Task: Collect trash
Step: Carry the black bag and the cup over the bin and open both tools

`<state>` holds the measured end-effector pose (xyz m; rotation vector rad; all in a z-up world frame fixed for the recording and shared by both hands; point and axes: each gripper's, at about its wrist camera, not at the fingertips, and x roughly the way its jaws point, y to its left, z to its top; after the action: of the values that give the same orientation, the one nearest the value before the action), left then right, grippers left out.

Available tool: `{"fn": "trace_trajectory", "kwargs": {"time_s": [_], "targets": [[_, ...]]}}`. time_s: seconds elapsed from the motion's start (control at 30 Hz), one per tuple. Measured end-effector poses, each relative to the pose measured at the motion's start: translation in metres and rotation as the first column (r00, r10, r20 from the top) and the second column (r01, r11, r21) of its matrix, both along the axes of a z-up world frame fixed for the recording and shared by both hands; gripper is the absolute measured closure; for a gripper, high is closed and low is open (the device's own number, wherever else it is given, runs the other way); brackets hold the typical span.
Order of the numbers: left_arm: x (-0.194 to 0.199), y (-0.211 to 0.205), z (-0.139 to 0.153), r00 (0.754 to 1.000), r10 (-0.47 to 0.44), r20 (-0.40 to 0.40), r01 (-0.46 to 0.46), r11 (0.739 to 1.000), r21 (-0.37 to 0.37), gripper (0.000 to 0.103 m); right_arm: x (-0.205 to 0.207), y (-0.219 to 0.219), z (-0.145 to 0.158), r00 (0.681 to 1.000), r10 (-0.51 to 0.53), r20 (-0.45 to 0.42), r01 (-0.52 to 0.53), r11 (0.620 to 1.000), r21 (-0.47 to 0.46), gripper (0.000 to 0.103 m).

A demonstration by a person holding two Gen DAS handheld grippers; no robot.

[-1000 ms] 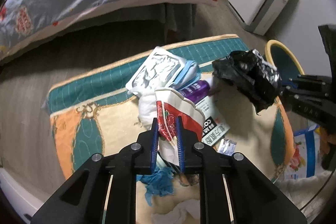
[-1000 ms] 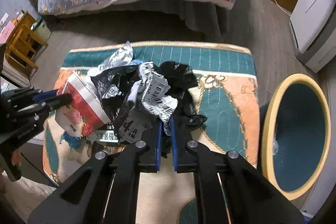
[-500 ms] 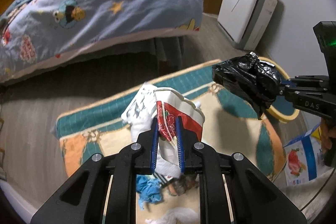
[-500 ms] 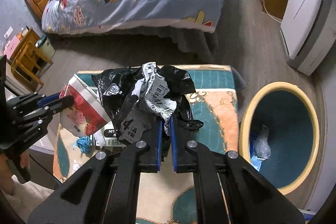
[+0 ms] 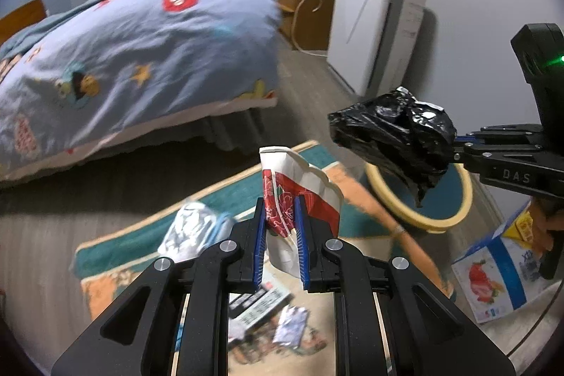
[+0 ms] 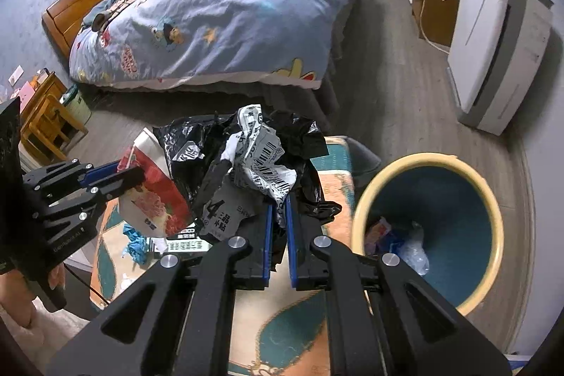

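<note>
Your left gripper [image 5: 280, 219] is clamped on a red-and-white paper wrapper [image 5: 299, 185]; the blue pads press it from both sides and its white top edge sticks up above the fingertips. Your right gripper [image 6: 277, 217] is closed tight on a crumpled black plastic bag [image 6: 246, 161] with a white barcode label; the bulk of the bag bunches up in front of the fingers. Both pieces are clear of the floor.

In the left wrist view the bag [image 5: 394, 133] hangs above the near rim of the bin [image 5: 440, 224]. In the right wrist view the wrapper [image 6: 155, 189] sits just left of the bag, touching or overlapping it; you can't tell which.

The yellow-rimmed bin [image 6: 359, 210], teal inside, stands to the right of the rug [image 6: 338, 178], with a few scraps at its bottom. More litter lies on the rug below: a silver foil pouch [image 5: 188, 231], a printed black-and-white packet [image 5: 257, 303] and a blue scrap [image 6: 135, 244]. A bed with a blue cartoon quilt [image 6: 211, 23] lies beyond, and a white appliance [image 6: 493, 59] stands by the wall.
</note>
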<state>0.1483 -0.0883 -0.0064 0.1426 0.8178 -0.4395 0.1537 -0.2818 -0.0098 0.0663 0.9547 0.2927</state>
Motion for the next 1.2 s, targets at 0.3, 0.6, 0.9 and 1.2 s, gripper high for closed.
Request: {"fn": "trace_trajectory", "kwargs": {"time_s": [0.3, 0.6, 0.9, 1.2], "targets": [[-0.004, -0.046, -0.005, 0.998, -0.058, 0.006, 0.058, 0.998, 0.021, 0.086, -0.006, -0.037, 0.003, 0.999, -0.049, 0.015, 0.048, 0.999, 0.022, 0.096], [-0.001, -0.085, -0.018, 0.996, -0.081, -0.036, 0.080, 0.997, -0.019, 0.086, -0.005, -0.090, -0.007, 0.986, -0.167, -0.003, 0.167, 0.986, 0.008, 0.096], [-0.003, -0.139, -0.027, 0.991, -0.134, -0.022, 0.134, 0.991, -0.028, 0.086, -0.006, -0.156, -0.035, 0.943, -0.325, -0.075, 0.326, 0.945, 0.007, 0.096], [-0.002, -0.179, -0.060, 0.982, -0.178, -0.057, 0.180, 0.983, 0.037, 0.086, -0.008, -0.194, -0.073, 0.893, -0.414, -0.178, 0.420, 0.908, -0.005, 0.096]]}}
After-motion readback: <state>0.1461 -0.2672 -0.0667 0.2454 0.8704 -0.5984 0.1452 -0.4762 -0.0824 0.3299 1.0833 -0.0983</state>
